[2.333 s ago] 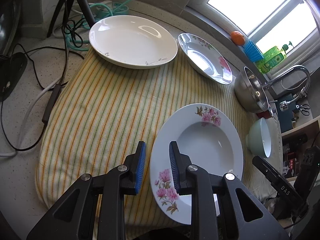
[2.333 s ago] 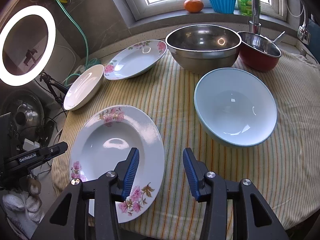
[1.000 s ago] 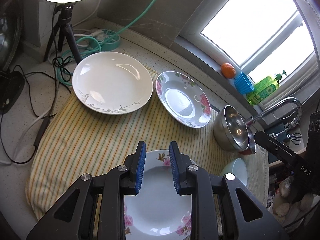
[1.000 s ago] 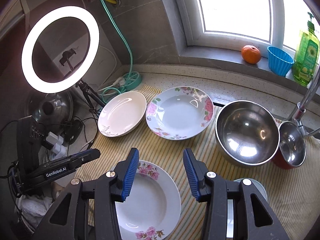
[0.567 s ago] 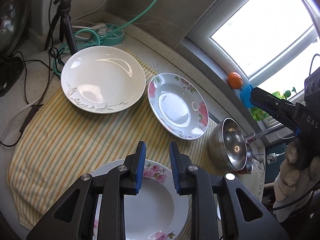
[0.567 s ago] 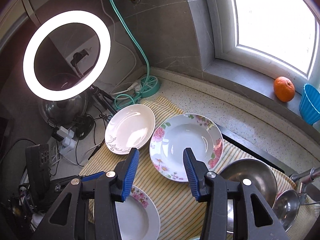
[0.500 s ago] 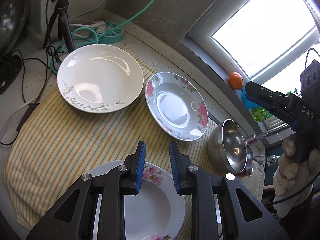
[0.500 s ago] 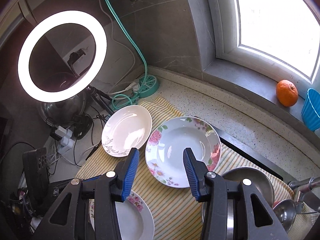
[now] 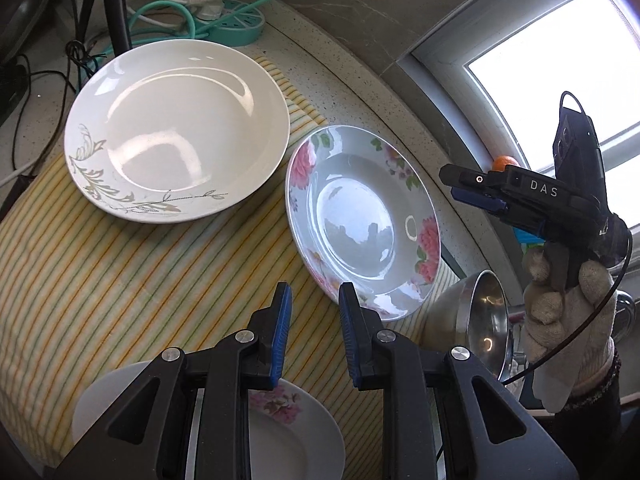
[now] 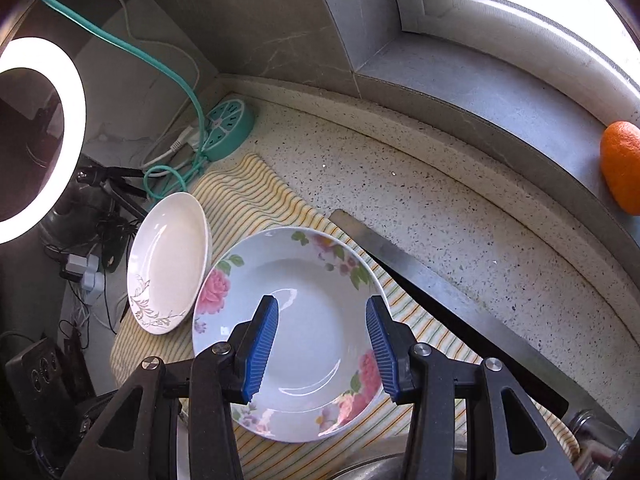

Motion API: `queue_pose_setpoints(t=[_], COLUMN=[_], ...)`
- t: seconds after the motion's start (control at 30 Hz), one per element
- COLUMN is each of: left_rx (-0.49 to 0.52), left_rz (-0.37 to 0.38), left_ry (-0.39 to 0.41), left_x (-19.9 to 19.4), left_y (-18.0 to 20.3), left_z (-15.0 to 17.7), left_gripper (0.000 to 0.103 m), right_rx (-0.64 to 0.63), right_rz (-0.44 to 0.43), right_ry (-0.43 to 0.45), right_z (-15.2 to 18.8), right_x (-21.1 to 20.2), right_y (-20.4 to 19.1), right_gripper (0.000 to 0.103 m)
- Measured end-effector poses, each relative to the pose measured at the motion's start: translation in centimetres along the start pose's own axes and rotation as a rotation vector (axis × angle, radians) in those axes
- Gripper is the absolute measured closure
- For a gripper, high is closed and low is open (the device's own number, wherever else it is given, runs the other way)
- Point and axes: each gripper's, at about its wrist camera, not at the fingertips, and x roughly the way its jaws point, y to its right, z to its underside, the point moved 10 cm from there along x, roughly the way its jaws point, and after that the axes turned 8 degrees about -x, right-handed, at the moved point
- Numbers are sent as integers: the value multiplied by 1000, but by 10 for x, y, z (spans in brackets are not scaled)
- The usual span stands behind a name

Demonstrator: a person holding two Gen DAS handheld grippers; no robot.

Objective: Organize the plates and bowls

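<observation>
Left tongs (image 9: 311, 296) hanging over the striped cloth (image 9: 120, 264), blue pads (image 9: 282, 320) set narrow with bare cloth showing in the gap, nothing gripped. Right tongs (image 10: 322, 320) poised above the floral plate (image 10: 312, 280), pads parted wider, plate basin visible between them, no contact to be seen. From the left view, right tongs (image 9: 470, 192) seen side-on in a gloved hand (image 9: 568, 320), so gap unreadable there.

Floral plate (image 9: 360, 216) lying on the cloth just beside the white plate (image 9: 176, 128); rims close, touching or not hard to tell in the left view, seemingly overlapping in the right view (image 10: 168, 256). Second floral plate (image 9: 288, 432) at the near edge of the left view, mostly hidden under the tongs' black arms and cut off by the frame. Steel bowl (image 9: 480, 320) partly covered by the glove and the left tongs' arm; only a sliver of its rim at the bottom of the right view. Orange (image 10: 622, 164) on the sill, cut by the frame edge on the right, a mere speck behind the tongs on the left. Ring light (image 10: 44, 136) cropped at the left border. Teal power hub (image 10: 228, 132) and tangled cords on the worktop (image 10: 440, 216) beyond the cloth; dark gear below the light too dim to make out.
</observation>
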Motion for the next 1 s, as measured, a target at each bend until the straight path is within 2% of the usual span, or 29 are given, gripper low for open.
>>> queue_pose_setpoints(t=[0.37, 0.47, 0.7, 0.8, 1.0], left_rx=[-50, -61, -58, -61, -56], left_rz=[-16, -15, -23, -23, -26], left_ry=[-16, -25, -29, -33, -35], left_x=[23, 26, 33, 36, 39], left_y=[-2, -4, -4, -4, -5], left_z=[-13, -14, -15, -16, -19], left_gripper=[81, 81, 84, 84, 90], right_rx=[43, 44, 65, 68, 81], right_rz=[-40, -41, -74, -73, -80], right_ry=[-49, -58, -77, -80, -82], right_z=[-2, -1, 3, 4, 4], right_x=[28, 33, 40, 42, 43], right_y=[22, 24, 25, 25, 27], right_gripper=[62, 65, 80, 83, 87])
